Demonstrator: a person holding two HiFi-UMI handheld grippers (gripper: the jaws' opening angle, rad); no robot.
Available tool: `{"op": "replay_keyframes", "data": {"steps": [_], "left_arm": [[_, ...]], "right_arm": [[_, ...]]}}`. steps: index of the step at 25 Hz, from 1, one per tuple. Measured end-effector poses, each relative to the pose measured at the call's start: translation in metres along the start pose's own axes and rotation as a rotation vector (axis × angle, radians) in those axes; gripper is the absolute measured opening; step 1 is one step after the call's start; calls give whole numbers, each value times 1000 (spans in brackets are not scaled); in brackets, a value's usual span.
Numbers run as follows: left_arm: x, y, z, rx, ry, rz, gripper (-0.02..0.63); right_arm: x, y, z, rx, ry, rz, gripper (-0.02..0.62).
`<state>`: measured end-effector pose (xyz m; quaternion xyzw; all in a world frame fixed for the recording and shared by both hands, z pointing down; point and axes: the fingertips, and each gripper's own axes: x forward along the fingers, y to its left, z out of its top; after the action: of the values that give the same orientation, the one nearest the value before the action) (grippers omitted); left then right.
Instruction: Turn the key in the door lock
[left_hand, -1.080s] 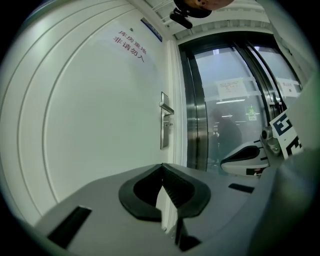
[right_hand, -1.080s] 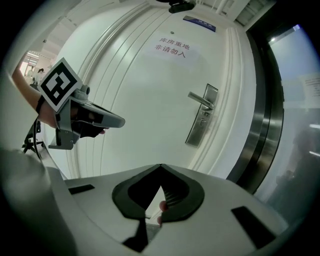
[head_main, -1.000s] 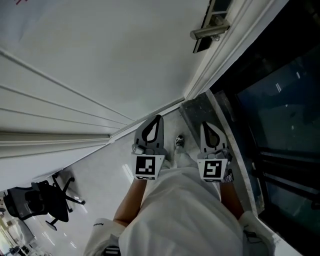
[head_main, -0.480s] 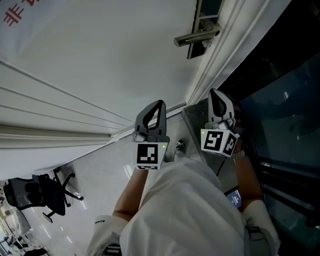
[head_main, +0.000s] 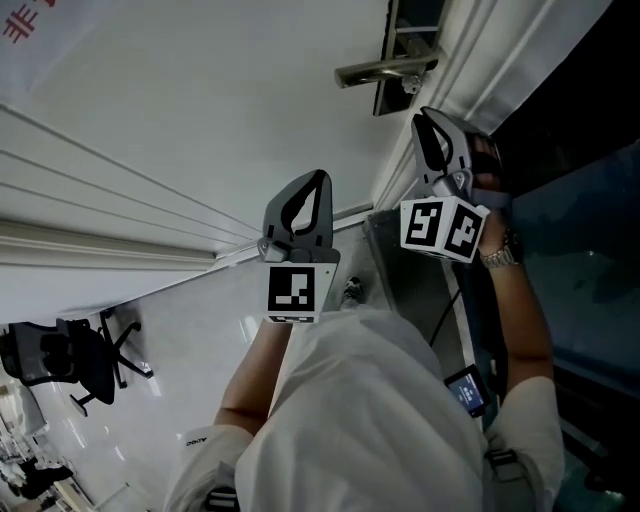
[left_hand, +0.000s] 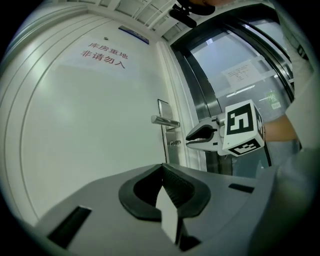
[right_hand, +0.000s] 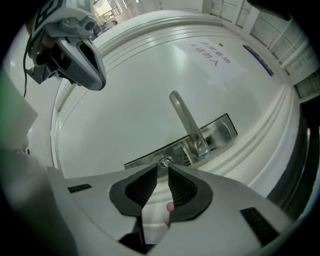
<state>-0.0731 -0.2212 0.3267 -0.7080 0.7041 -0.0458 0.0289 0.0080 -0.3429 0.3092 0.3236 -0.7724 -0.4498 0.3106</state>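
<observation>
My right tool (right_hand: 163, 169) has its jaws only a narrow slot apart. They have just been opening, and nothing sits between the ribbed pads. Through its own view I see the key (right_hand: 167, 161) as a small round metal piece just beyond the tips, in line with the slot but not touched by either pad. It sits in the long metal lock plate (right_hand: 210, 136), close beside the root of the lever handle (right_hand: 186, 120) that sticks out from that plate. The plate is mounted near the edge of the white door (head_main: 200, 110), next to the moulded frame.

My left tool (left_hand: 161, 169) has its jaws closed tip to tip and carries nothing. From the head view it hangs in front of the plain door panel, well to the left of the lock and lower in the picture than the right tool. In the left gripper view the right tool shows from the side, pointing at the plate just under the handle.

A sign with red characters (left_hand: 102, 56) is fixed high on the door. A dark glass panel (head_main: 590, 230) stands to the right of the frame. A black office chair (head_main: 60, 365) stands on the glossy floor (head_main: 190, 370) at the lower left. The arm behind the right tool wears a wristwatch (head_main: 497, 256).
</observation>
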Motion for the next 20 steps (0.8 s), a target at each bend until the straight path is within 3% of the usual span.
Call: {"op": "replay_keyframes", "data": {"steps": [5, 11, 17, 20], "left_arm": [[2, 3, 1, -16, 7, 35, 6], [5, 12, -3, -19, 9, 58, 6], [9, 18, -3, -19, 16, 70, 6], [11, 17, -5, -17, 23, 66, 6]], "right_arm": [[23, 0, 1, -95, 26, 7, 119], [46, -9, -1, -150, 62, -44, 118], [57, -11, -1, -129, 63, -37, 116], [61, -15, -2, -102, 67, -59, 68]]}}
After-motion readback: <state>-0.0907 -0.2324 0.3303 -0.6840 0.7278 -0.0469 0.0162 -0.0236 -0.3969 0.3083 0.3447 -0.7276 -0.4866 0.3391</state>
